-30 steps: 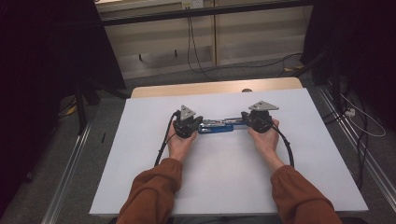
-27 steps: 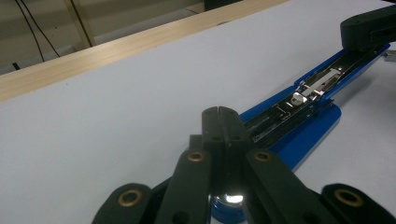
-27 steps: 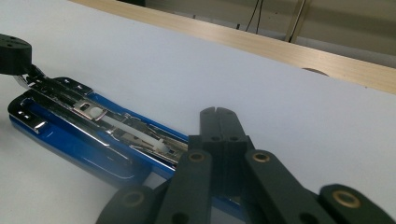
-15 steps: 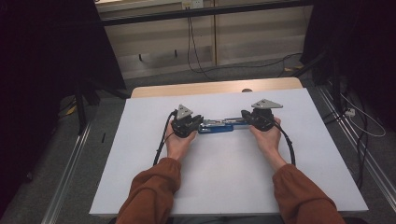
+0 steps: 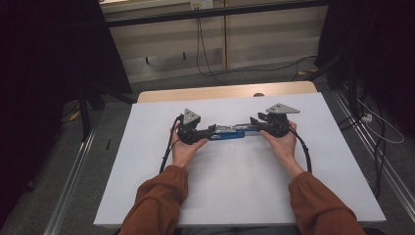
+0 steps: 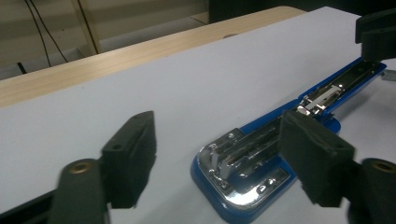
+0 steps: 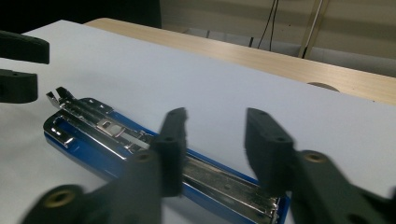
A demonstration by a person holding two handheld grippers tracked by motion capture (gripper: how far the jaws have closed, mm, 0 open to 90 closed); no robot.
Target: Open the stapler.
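Between your black fingers point(image 6: 133, 156) lies a blue stapler point(image 5: 230, 133) with shiny chrome insides, on a white tabletop point(image 5: 235, 186) edged in pale wood; your sleeves point(image 5: 156, 205) are rust-orange.

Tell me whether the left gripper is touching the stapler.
Cannot tell. In the left gripper view the left gripper stands open, one pad overlapping the stapler.
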